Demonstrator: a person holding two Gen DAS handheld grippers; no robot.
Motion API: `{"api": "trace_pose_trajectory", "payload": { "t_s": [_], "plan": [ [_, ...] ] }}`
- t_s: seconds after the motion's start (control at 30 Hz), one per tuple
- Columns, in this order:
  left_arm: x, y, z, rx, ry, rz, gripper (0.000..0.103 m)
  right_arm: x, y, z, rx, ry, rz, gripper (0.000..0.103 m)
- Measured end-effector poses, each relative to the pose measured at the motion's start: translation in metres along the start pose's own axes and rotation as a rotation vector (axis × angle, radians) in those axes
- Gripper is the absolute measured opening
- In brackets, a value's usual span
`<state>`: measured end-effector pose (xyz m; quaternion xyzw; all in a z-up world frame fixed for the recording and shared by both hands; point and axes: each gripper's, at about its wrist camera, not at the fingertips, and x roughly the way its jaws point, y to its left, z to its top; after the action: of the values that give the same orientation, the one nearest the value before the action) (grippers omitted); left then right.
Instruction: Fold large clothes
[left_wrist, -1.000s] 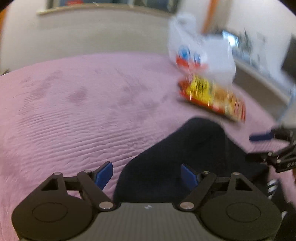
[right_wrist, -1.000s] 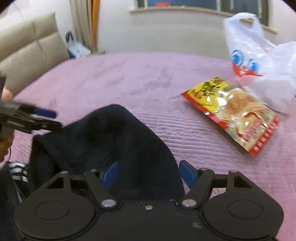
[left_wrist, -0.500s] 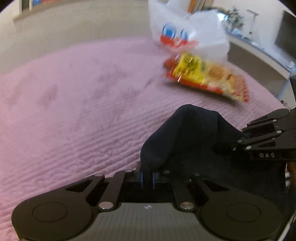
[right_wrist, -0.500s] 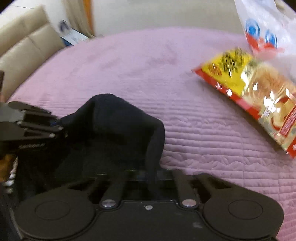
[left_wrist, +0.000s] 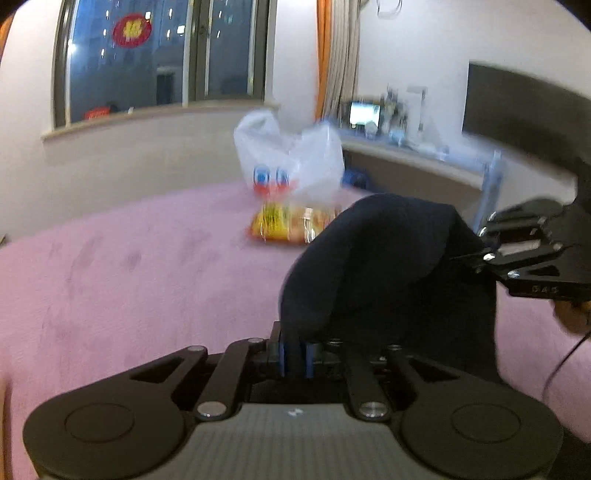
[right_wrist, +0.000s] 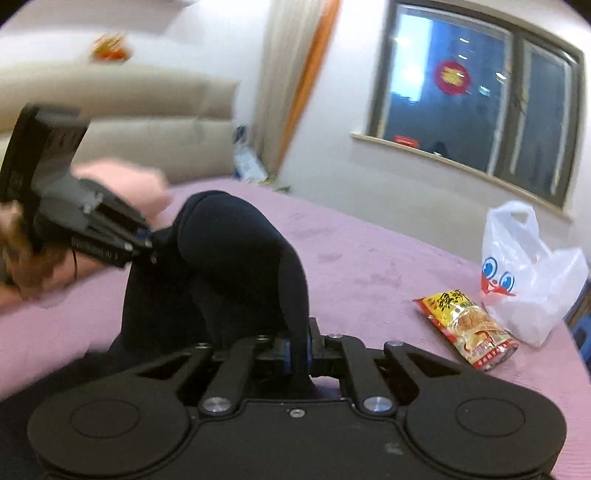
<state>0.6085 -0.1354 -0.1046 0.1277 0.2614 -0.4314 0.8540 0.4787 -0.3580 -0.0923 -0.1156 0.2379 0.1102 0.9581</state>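
Observation:
A dark navy garment (left_wrist: 388, 258) hangs lifted over the pink bedspread (left_wrist: 129, 288), held up between both grippers. My left gripper (left_wrist: 294, 360) pinches one edge of it between its blue pads, and its jaws are opening slightly with the cloth still between them. My right gripper (right_wrist: 297, 350) grips another edge of the garment (right_wrist: 229, 251) the same way, jaws also easing open on the fabric. Each gripper shows in the other's view: the right gripper (left_wrist: 476, 247) at the right, the left gripper (right_wrist: 147, 245) at the left, both with tips in the cloth.
A yellow-and-red snack bag (right_wrist: 469, 328) and a white plastic bag (right_wrist: 524, 273) lie on the far part of the bed (right_wrist: 369, 266). A pink pillow (right_wrist: 125, 181) and a beige headboard (right_wrist: 129, 122) stand at the left. A cluttered desk (left_wrist: 406, 147) runs along the wall.
Both grippers went from open over the garment to shut on its edges. They then rose, lifting the cloth off the bed, and the views tilted up to show the window.

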Motion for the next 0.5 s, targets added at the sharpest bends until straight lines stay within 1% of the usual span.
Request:
{"api": "trace_pose_trajectory", "payload": {
  "t_s": [0.03, 0.07, 0.1, 0.13, 0.2, 0.23, 0.3, 0.37, 0.4, 0.47, 0.5],
  "plan": [
    [-0.01, -0.006, -0.016, -0.007, 0.039, 0.016, 0.037, -0.009, 0.012, -0.01, -0.027, 0.039, 0.005, 0.026],
    [-0.016, -0.011, -0.036, -0.036, 0.093, 0.028, 0.055, -0.018, 0.021, -0.023, -0.022, 0.097, 0.02, 0.053],
    [-0.023, -0.015, -0.06, -0.086, 0.148, 0.05, 0.056, -0.026, 0.028, -0.039, 0.015, 0.17, 0.048, 0.056],
    [-0.029, -0.017, -0.08, -0.139, 0.185, 0.066, 0.056, -0.034, 0.033, -0.055, 0.053, 0.222, 0.064, 0.056],
    [-0.042, -0.015, -0.118, -0.274, 0.254, 0.078, 0.055, -0.046, 0.039, -0.085, 0.152, 0.334, 0.065, 0.058],
    [-0.047, -0.013, -0.132, -0.348, 0.273, 0.083, 0.055, -0.05, 0.04, -0.094, 0.203, 0.373, 0.071, 0.058],
    [-0.054, -0.006, -0.146, -0.462, 0.266, 0.076, 0.056, -0.051, 0.039, -0.109, 0.349, 0.427, 0.067, 0.061],
    [-0.053, 0.001, -0.147, -0.548, 0.239, 0.073, 0.061, -0.045, 0.037, -0.114, 0.474, 0.445, 0.068, 0.067],
    [-0.044, 0.005, -0.142, -0.599, 0.22, 0.053, 0.063, -0.037, 0.034, -0.113, 0.536, 0.437, 0.062, 0.068],
    [-0.022, 0.016, -0.13, -0.684, 0.174, 0.024, 0.073, -0.022, 0.028, -0.11, 0.646, 0.417, 0.042, 0.074],
    [-0.011, 0.021, -0.126, -0.728, 0.154, 0.015, 0.075, -0.014, 0.022, -0.108, 0.709, 0.417, 0.029, 0.075]
  ]
}}
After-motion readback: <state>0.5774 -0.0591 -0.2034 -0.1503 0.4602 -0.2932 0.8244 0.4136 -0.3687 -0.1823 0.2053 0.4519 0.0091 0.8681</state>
